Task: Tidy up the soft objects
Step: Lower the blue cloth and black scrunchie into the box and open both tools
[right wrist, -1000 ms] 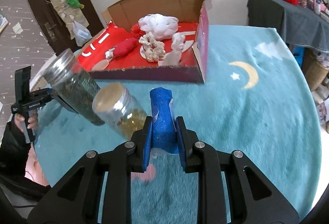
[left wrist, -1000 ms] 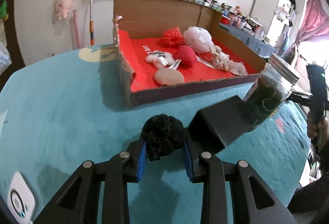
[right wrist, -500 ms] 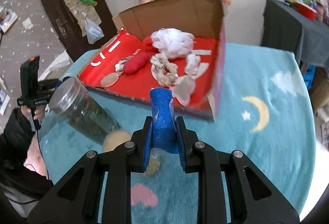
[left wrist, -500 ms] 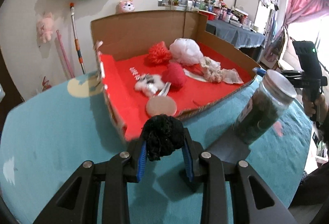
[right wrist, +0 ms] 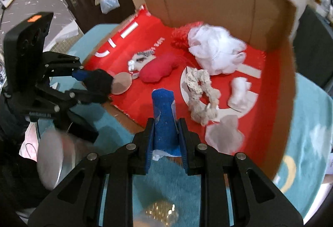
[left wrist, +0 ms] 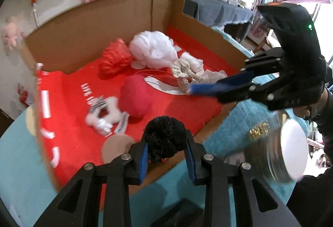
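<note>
The left claw grips a black pompom and the right claw a blue sponge; both hang over the box's near edge, likely to join the soft things inside.

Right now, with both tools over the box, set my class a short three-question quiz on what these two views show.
1. True or false: the left tool is shut on a black pompom.
2. What colour is the sponge that the right tool holds?
A. green
B. blue
C. yellow
3. Fill in: the white pouf lies in the box beside a ___ pouf.

Key:
1. true
2. B
3. red
</note>
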The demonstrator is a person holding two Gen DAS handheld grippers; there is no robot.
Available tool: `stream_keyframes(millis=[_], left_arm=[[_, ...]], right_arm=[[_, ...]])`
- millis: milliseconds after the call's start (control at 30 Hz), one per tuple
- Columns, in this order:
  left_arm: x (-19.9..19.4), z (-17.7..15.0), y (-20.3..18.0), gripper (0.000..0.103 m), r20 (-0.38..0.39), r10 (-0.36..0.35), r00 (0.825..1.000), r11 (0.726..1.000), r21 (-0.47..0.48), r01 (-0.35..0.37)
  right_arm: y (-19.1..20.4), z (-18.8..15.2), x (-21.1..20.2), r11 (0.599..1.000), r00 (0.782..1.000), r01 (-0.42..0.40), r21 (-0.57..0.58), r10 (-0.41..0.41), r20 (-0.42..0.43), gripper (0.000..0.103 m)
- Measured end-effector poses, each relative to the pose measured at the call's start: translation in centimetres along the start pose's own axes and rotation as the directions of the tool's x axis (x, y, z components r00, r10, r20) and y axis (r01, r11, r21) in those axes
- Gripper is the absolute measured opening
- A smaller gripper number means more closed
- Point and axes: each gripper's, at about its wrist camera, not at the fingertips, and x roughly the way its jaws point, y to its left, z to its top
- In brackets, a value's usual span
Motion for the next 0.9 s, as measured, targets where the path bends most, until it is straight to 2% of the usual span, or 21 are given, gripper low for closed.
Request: stream_keyframes(millis=[133,500,700,900], left_arm=[[2.0,1.4,0.4,0.032,-0.064,0.014,0.998,1.000,0.006,-0.014],[5.5,3.1,0.7,0.034,-0.171,0.044,0.984,0.999,0.017,-0.042],[6.2,3.0,0.1,0.034,-0.190,0.064,0.980,0.998,0.038,-0.058],[6.2,2.8,0.2,0.040,-0.191,0.071,0.979,0.997,0.030,-0.067]], right_arm=[[-0.6,1.2,2.5,1.000,0.997,0.006,0.015,-0.005,-0.072,0.021],[-1.1,2.6,4.5,1.000,0.991,-0.002,0.030,0.006,-0.137,0.022],[-1.1,3.0,5.0,1.000,0.986,0.017,0.022,-0.013,-0.168,0.022],[-1.3,3.5,5.3,0.999,0.984,0.037,0.021,-0.032,-0.173,0.022]])
